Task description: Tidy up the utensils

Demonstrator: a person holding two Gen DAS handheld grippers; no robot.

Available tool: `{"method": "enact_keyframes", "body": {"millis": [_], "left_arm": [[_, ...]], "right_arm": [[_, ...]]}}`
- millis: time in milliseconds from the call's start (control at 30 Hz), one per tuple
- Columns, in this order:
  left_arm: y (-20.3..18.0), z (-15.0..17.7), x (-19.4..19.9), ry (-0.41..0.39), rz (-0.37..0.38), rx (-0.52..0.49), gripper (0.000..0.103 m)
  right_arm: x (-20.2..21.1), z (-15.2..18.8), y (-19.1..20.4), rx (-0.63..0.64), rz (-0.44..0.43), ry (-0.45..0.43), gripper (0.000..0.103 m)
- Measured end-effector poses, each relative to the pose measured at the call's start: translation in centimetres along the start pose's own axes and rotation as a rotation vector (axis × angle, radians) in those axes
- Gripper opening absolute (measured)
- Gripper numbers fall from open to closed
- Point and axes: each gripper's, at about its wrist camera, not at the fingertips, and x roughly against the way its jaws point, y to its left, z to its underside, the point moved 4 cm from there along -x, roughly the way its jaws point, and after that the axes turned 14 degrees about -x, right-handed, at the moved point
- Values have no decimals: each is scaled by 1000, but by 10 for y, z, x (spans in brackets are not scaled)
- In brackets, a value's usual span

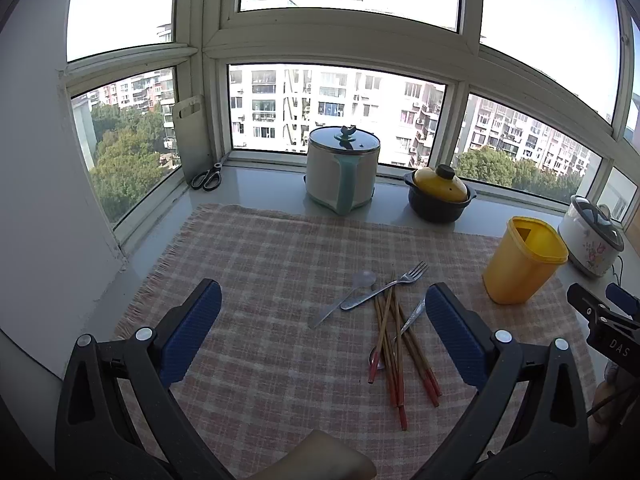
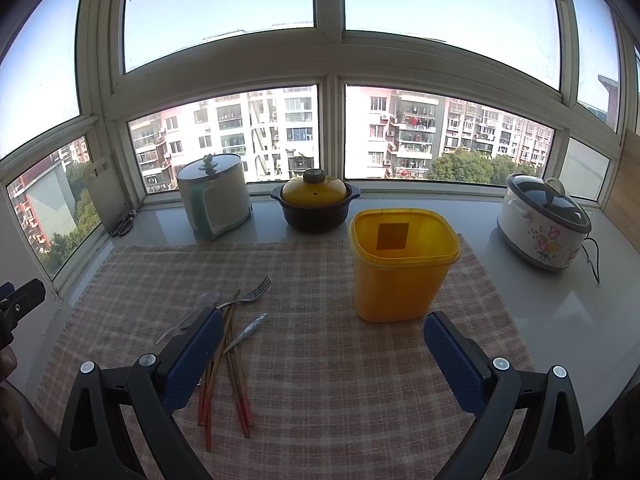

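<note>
Both the left gripper [image 1: 323, 308] and right gripper [image 2: 323, 340] gape empty; chopsticks [image 1: 390, 340], fork [image 1: 386, 286] lie left of the yellow container [image 2: 402, 264]

Counter under the window, wearing a plaid cloth

The counter [image 2: 540, 312] is carrying a cloth [image 2: 320, 360], pots [image 2: 314, 202], a cooker [image 2: 544, 226] and scissors [image 1: 207, 178]; utensils [image 1: 394, 320] and a yellow bin [image 2: 402, 264] are lying on the cloth.

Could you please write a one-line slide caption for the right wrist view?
Open right gripper above plaid cloth, between a pile of chopsticks and fork and an empty yellow container.
</note>
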Motion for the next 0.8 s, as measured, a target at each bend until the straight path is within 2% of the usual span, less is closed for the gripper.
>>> {"method": "enact_keyframes", "body": {"millis": [800], "left_arm": [[0,0,-20,57,21,-16,103]], "right_arm": [[-16,6,4,24,-2,41,101]]}}
